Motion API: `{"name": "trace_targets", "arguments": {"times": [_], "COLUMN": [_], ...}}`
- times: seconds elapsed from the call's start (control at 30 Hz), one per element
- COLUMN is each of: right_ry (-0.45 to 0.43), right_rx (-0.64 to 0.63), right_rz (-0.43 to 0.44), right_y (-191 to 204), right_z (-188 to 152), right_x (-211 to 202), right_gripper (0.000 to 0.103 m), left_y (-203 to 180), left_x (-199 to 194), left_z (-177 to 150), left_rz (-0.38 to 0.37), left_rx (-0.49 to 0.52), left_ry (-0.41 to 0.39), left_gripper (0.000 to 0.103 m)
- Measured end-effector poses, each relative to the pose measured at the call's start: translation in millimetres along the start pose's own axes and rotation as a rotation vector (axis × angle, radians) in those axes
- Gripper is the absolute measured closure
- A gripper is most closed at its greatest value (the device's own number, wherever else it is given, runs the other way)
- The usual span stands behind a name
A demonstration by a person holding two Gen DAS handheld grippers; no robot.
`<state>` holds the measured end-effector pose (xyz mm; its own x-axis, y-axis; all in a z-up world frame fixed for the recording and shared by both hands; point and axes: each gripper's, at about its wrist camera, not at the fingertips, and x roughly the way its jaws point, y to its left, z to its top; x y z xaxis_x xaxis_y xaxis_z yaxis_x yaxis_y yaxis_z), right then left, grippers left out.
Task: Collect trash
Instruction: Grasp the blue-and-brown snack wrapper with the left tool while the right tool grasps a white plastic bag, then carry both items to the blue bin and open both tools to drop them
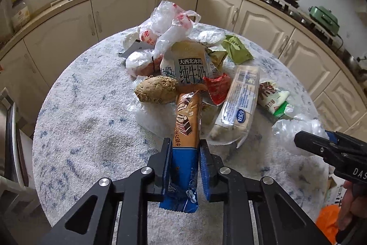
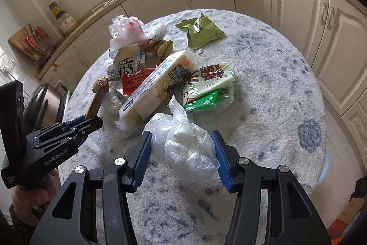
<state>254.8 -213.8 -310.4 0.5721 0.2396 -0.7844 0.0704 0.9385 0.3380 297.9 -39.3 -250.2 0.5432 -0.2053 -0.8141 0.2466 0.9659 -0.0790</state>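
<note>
My left gripper [image 1: 185, 147] is shut on a brown and blue chocolate bar wrapper [image 1: 187, 125], held just above the round table [image 1: 87, 121]. In the right wrist view the left gripper [image 2: 91, 122] shows at the left with the wrapper [image 2: 97, 102] sticking up from it. My right gripper [image 2: 182, 141] is open, its blue pads on either side of a crumpled clear plastic bag [image 2: 183, 141] lying on the table [image 2: 275, 84]. The right gripper [image 1: 305, 140] and the bag [image 1: 296, 130] also show at the right of the left wrist view.
A trash pile sits mid-table: a milk carton [image 1: 191, 66], a potato-like lump [image 1: 154, 88], a red wrapper [image 1: 218, 86], a white snack pack [image 1: 240, 98], green packets [image 1: 237, 49] and plastic bags [image 1: 169, 20]. Cabinets and counter ring the table.
</note>
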Motion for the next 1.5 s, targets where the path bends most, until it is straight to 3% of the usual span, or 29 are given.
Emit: {"name": "trace_targets", "arguments": {"times": [0.4,0.53,0.7,0.87,1.0,1.2,1.4,1.47,1.5], "right_ry": [-0.119,-0.188,-0.256,-0.266,-0.233,-0.140,-0.070,-0.063,-0.061], "right_rx": [0.067,0.138,0.248,0.377,0.480,0.604,0.682,0.709,0.724], "right_rz": [0.031,-0.014,-0.144,-0.272,-0.334,-0.349,-0.328,-0.320,-0.315], "right_y": [-42.4,-85.3,-161.3,-244.3,-308.7,-387.4,-434.0,-446.5,-451.9], "right_z": [-8.8,-13.6,-25.2,-43.5,-57.7,-75.1,-85.9,-88.5,-89.8], "right_x": [-57.4,-91.0,-133.4,-153.5,-145.4,-101.1,-60.8,-53.3,-50.2], "right_gripper": [0.050,0.050,0.050,0.050,0.050,0.050,0.050,0.048,0.048], "left_y": [-60.5,-113.7,-200.8,-280.6,-334.2,-392.2,-434.3,-448.4,-451.8], "left_x": [-63.7,-75.0,-63.1,-8.5,65.0,193.7,284.9,302.7,312.7], "left_z": [-8.4,7.1,20.7,31.4,37.0,35.8,38.8,39.2,37.7], "left_rz": [-0.045,-0.132,-0.261,-0.414,-0.471,-0.427,-0.398,-0.379,-0.363], "left_rx": [0.052,0.151,0.290,0.359,0.376,0.408,0.435,0.448,0.453], "left_ry": [-0.098,-0.125,-0.127,-0.016,0.128,0.354,0.488,0.503,0.509], "left_gripper": [0.086,0.086,0.086,0.086,0.086,0.086,0.085,0.079,0.069]}}
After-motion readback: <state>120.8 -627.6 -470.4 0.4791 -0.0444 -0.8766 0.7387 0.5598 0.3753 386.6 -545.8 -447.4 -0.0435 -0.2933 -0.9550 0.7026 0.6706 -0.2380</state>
